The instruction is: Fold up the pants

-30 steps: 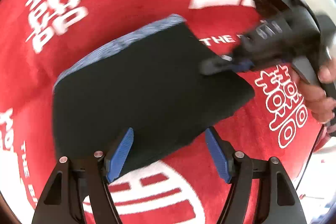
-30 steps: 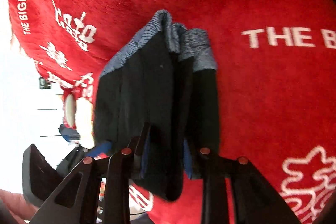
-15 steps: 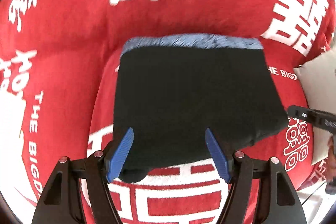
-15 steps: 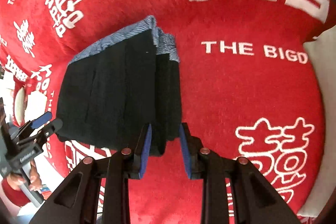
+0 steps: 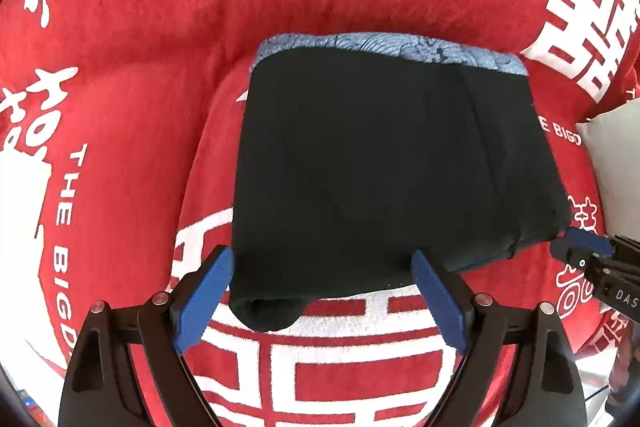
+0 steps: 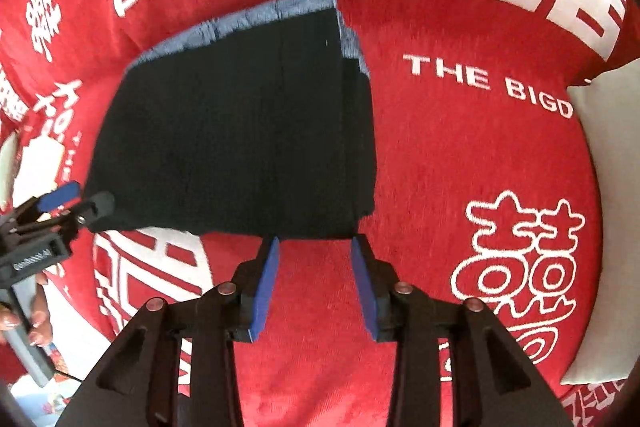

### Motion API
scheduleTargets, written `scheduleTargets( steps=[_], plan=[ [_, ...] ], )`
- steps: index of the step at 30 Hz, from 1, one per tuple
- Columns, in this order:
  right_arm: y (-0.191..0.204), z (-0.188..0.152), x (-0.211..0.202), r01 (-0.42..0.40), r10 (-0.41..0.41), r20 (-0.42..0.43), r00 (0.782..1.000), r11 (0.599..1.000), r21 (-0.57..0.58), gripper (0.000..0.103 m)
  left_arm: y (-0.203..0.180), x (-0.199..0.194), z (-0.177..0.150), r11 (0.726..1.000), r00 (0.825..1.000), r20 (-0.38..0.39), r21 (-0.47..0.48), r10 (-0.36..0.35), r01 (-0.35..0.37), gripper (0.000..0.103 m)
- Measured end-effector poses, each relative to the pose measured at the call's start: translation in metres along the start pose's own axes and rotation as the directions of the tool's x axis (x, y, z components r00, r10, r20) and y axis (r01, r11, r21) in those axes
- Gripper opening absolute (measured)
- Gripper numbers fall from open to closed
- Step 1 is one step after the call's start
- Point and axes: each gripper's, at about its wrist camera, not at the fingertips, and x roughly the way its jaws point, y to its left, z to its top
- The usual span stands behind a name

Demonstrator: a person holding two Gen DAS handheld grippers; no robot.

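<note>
- The folded black pants [image 5: 384,171], with a blue-grey patterned waistband [image 5: 392,47] along the far edge, lie flat on a red blanket [image 5: 152,59] printed with white characters and the words "THE BIGD".
- The left gripper [image 5: 324,277] points down over the near edge of the pants; its jaws have just been opening and stand wide, the blue pads [image 5: 204,301] either side of the near hem and a rolled corner, not pressing on it.
- The right gripper [image 6: 314,259] hangs just short of the pants' near edge; its jaws have just been opening and stand partly apart, with only red blanket between them.
- From the right wrist view the pants [image 6: 240,131] lie ahead and to the left of the jaws.
- A white cushion [image 6: 612,187] lies off to the right of the right jaws.
</note>
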Motion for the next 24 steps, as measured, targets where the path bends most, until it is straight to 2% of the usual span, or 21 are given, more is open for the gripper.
scheduleTargets(
  steps=[4,5,7,12,16,20,24],
  plan=[
    [0.0,-0.006,0.005,0.008,-0.008,-0.029,1.0,1.0,0.015,0.042,0.001,0.0,0.0,1.0,1.0,-0.006,0.007,0.014,-0.014,0.091],
    [0.0,-0.007,0.005,0.01,-0.01,-0.032,0.999,1.0,0.017,0.044,0.001,0.0,0.0,1.0,1.0,-0.007,0.01,0.02,-0.02,0.091],
    [0.001,-0.009,0.004,0.011,-0.011,-0.037,0.999,1.0,0.019,0.054,0.001,0.0,0.002,1.0,1.0,-0.008,0.011,0.02,-0.02,0.091],
    [0.003,-0.008,0.0,0.022,-0.021,-0.044,0.999,0.999,0.023,0.056,0.005,-0.001,0.002,1.0,1.0,-0.016,0.003,0.018,-0.018,0.091],
    [0.001,-0.008,-0.002,0.027,-0.025,-0.047,0.999,0.999,0.035,0.064,0.009,-0.001,0.0,1.0,1.0,-0.028,-0.01,0.012,-0.012,0.091],
    [-0.004,-0.008,-0.006,0.03,-0.027,-0.046,0.999,0.998,0.048,0.065,0.011,-0.003,-0.001,1.0,0.999,-0.031,-0.003,0.004,-0.004,0.091],
    [-0.013,-0.007,-0.009,0.012,-0.009,-0.037,0.999,0.997,0.076,0.066,0.019,-0.008,0.002,0.999,0.999,-0.019,-0.004,-0.038,0.038,0.091]
  ],
)
